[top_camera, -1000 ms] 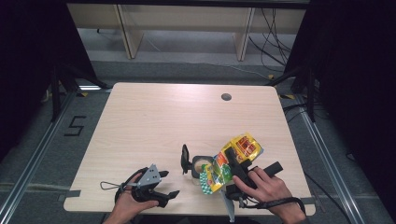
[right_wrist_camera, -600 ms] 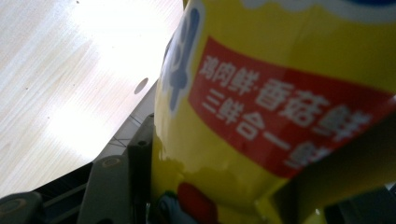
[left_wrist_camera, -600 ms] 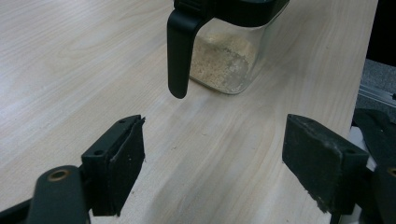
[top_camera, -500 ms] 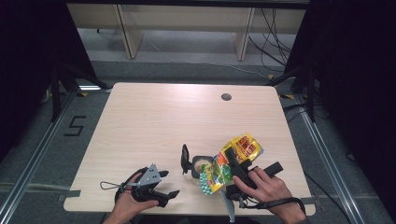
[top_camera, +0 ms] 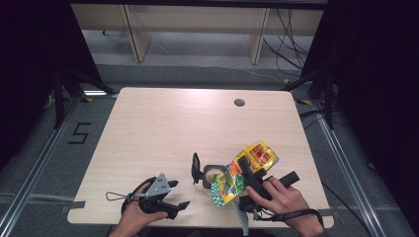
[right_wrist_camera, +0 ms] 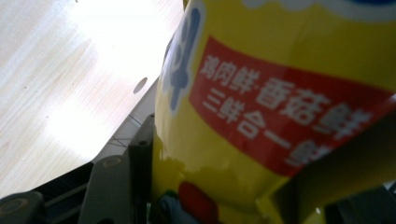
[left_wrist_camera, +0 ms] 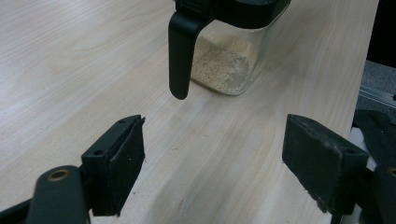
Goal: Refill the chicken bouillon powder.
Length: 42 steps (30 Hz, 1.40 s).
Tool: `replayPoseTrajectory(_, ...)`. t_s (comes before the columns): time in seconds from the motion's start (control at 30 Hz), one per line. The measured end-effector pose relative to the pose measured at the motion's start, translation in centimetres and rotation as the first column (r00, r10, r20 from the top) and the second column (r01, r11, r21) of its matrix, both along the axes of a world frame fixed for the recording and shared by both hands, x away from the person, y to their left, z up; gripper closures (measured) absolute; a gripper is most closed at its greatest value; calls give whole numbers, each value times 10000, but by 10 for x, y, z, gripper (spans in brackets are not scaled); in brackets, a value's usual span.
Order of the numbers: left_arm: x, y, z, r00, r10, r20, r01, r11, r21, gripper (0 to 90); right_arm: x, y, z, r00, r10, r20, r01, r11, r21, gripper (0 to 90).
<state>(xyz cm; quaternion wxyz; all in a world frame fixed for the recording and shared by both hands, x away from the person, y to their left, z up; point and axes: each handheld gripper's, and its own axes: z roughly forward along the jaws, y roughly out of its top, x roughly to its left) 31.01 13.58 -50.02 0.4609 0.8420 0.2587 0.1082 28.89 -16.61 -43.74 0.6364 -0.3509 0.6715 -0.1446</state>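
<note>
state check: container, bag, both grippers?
clear container: upright on table, lid flipped open, beige granules at the bottom
yellow seasoning bag: held tilted, its lower end over the container
right gripper: shut on the bag
left gripper: open, nothing between its fingers, near the container

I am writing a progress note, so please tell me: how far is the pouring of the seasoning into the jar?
Done: the jar stands open, its lid flipped up, with pale granules covering its bottom. In hand: the right gripper clamps the yellow bag, tilted over the jar's mouth. The left gripper rests open beside it, holding nothing. Left: probably finishing the pour, putting the bag down and closing the lid.
</note>
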Motion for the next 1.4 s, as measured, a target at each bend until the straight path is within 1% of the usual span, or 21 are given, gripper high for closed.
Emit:
replayPoseTrajectory(0.03,1,1,0,9999,-137,51,137,9999,70,207,0,0,0,9994,-225,-258,226,9997,44,433)
replayPoseTrajectory(0.07,0,0,0,10000,-21,-16,21,10000,66,207,-1,0,-1,9993,-236,-274,235,9997,-32,433)
replayPoseTrajectory(0.13,0,0,0,9999,84,-61,-84,10000,13,207,0,0,-1,9992,-277,-272,279,9996,56,433)
replayPoseTrajectory(0.17,1,0,0,9999,-81,73,80,9999,74,207,0,0,-1,9993,-247,-266,248,9997,35,433)
replayPoseTrajectory(0.23,0,0,0,10000,38,-85,-37,10000,34,207,0,0,-1,9993,-260,-256,260,9997,9,433)
replayPoseTrajectory(0.37,0,0,0,9999,20,-147,-20,10000,-35,207,-1,0,-1,9995,-185,-241,186,9998,6,433)
replayPoseTrajectory(0.53,0,0,0,10000,-5,-37,5,10000,-7,207,-1,0,-1,9995,-203,-235,203,9998,7,433)
replayPoseTrajectory(0.57,0,0,-1,9999,16,-145,-16,10000,-14,207,-1,0,-1,9995,-215,-237,215,9998,5,433)
replayPoseTrajectory(0.67,0,0,0,9999,56,-95,-56,10000,30,206,0,0,0,9996,-210,-180,209,9998,-30,436)
replayPoseTrajectory(0.73,0,0,0,9999,40,-162,-39,10000,6,207,-1,0,0,9996,-202,-185,203,9998,70,439)
replayPoseTrajectory(0.83,0,0,-1,10000,-35,-75,35,10000,12,207,0,0,0,9991,-282,-311,284,9996,71,445)
replayPoseTrajectory(0.87,0,0,-1,9999,36,-168,-37,10000,-27,207,-1,-1,-1,9998,-159,-99,161,9998,137,445)
replayPoseTrajectory(0.9,0,0,0,9999,21,-155,-22,10000,-20,207,0,-1,-1,9989,-237,-409,242,9996,131,450)
replayPoseTrajectory(0.97,1,0,-1,10000,-91,-39,91,10000,40,207,0,-2,-1,9990,-248,-378,259,9992,308,450)
replayPoseTrajectory(1.0,0,0,-1,9999,33,-162,-34,10000,-24,207,1,-2,-1,9976,-351,-592,375,9985,397,450)
replayPoseTrajectory(1.07,0,0,0,9999,55,-107,-55,10000,6,206,1,-2,-1,9982,-309,-508,321,9992,225,451)
replayPoseTrajectory(1.1,0,0,-1,9999,38,-95,-38,10000,10,207,0,-3,-2,9991,-253,-351,265,9990,360,451)
replayPoseTrajectory(1.13,0,0,-1,9999,-27,-115,27,10000,-15,207,0,-3,-2,9991,-253,-351,265,9990,360,451)
replayPoseTrajectory(1.17,0,0,-1,9999,-22,-98,21,10000,-8,207,1,-3,-1,9980,-336,-530,351,9990,286,451)
replayPoseTrajectory(1.37,0,0,-1,9999,-17,-131,16,10000,-69,207,0,-3,0,9983,-369,-451,380,9990,236,451)
replayPoseTrajectory(1.4,0,0,-1,9999,-19,-130,18,10000,-71,207,-1,-2,0,9996,-217,-153,220,9995,206,451)
